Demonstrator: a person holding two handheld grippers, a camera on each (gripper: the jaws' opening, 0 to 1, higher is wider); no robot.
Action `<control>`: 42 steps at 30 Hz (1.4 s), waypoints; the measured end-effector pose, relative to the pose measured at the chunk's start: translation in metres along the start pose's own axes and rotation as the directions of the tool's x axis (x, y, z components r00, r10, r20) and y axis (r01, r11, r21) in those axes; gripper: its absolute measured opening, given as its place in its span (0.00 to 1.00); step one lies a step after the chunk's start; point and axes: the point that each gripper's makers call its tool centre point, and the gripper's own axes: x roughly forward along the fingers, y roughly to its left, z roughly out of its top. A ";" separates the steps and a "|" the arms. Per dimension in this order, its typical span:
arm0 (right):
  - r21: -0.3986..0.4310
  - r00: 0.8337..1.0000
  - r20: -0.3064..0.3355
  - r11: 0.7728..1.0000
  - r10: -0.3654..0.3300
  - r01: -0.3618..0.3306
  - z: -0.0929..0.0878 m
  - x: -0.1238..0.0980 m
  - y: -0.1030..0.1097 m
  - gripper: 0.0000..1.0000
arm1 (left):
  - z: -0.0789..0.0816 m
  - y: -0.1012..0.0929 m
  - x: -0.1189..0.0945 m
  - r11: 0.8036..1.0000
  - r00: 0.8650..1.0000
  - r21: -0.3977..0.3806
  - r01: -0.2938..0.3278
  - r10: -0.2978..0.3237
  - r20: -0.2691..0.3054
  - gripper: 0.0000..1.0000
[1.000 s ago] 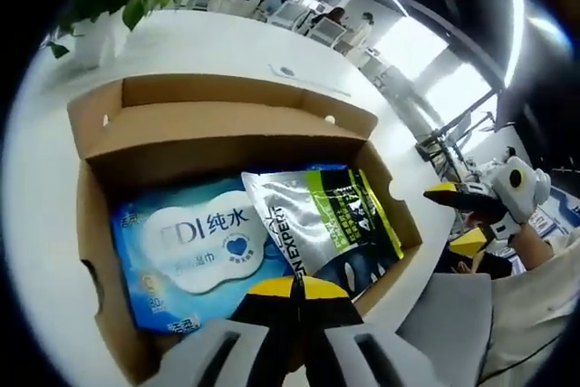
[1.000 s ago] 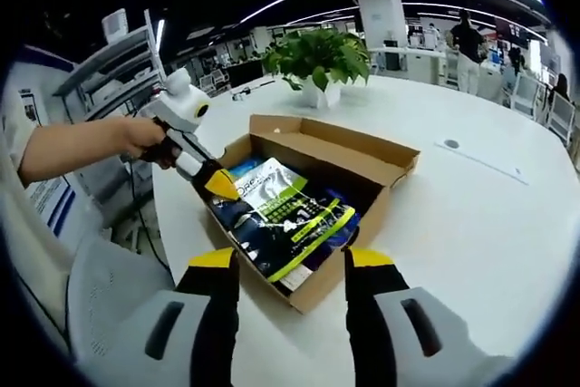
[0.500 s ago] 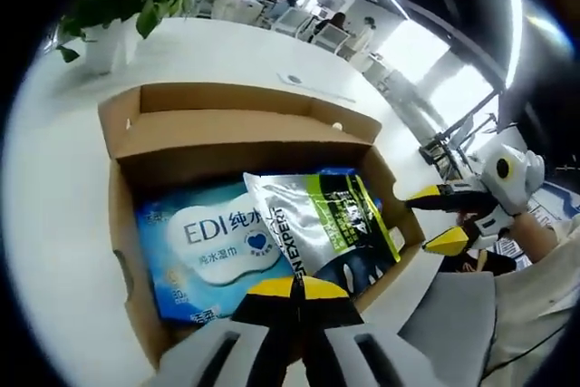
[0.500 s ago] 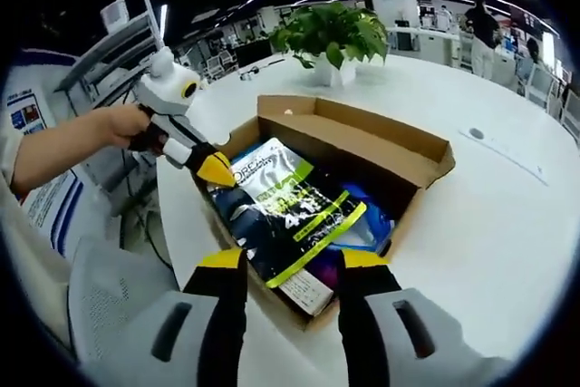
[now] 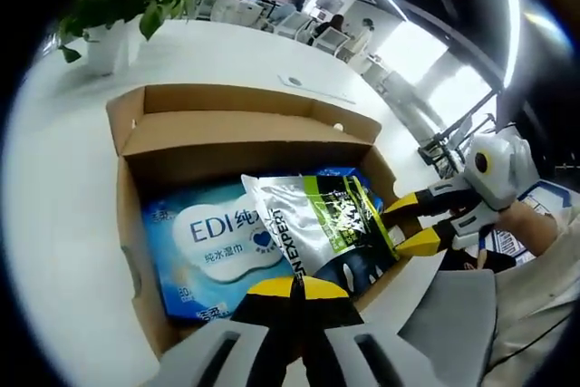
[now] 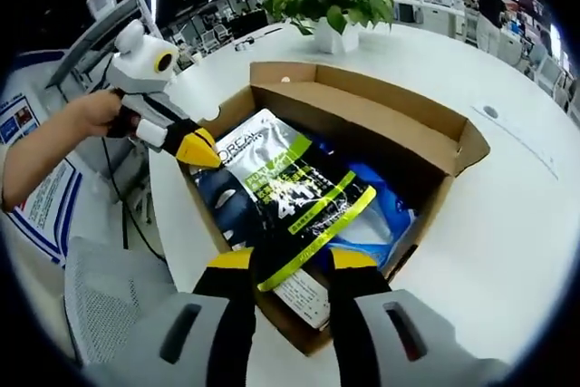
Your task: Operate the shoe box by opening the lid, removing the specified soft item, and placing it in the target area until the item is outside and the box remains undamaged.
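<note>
The shoe box stood on the white round table with its lid already folded back. Over the preceding second the right gripper had advanced from short of the box's near wall to the lower edge of the silver-and-green pouch, and the pouch's edge now lay between its parted yellow-tipped jaws. In the left gripper view the same gripper had moved in from well clear of the box to its near corner, its jaws straddling the pouch's corner. They were not seen to have closed on it. The left gripper had its tips pressed together on nothing and hovered at the box's near wall; in the right gripper view its closed yellow tip sat just beside the pouch's upper corner.

Judgement: the opening step was complete and the grasp was imminent, pending closure of the right jaws.

The pouch was a flat, glossy foil sachet with a lime diagonal band, partial "L'OREAL" and "EXPERT" lettering, and a dark lower portion. It lay inside the box, tilted, overlapping a blue wet-wipes pack marked "EDI". It looked pliable and slippery. No damage to the cardboard was evident.
</note>
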 end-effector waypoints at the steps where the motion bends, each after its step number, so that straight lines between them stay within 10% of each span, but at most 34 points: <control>1: 0.016 1.000 -0.004 1.000 -0.004 0.004 0.000 0.001 -0.001 0.25 | 0.000 0.000 0.000 1.000 1.000 0.002 0.001 -0.001 0.001 0.00; 42: 0.189 0.996 0.090 0.982 -0.028 0.010 0.025 -0.017 -0.014 0.00 | 0.012 -0.014 -0.003 1.000 0.999 0.023 -0.020 0.018 0.050 0.00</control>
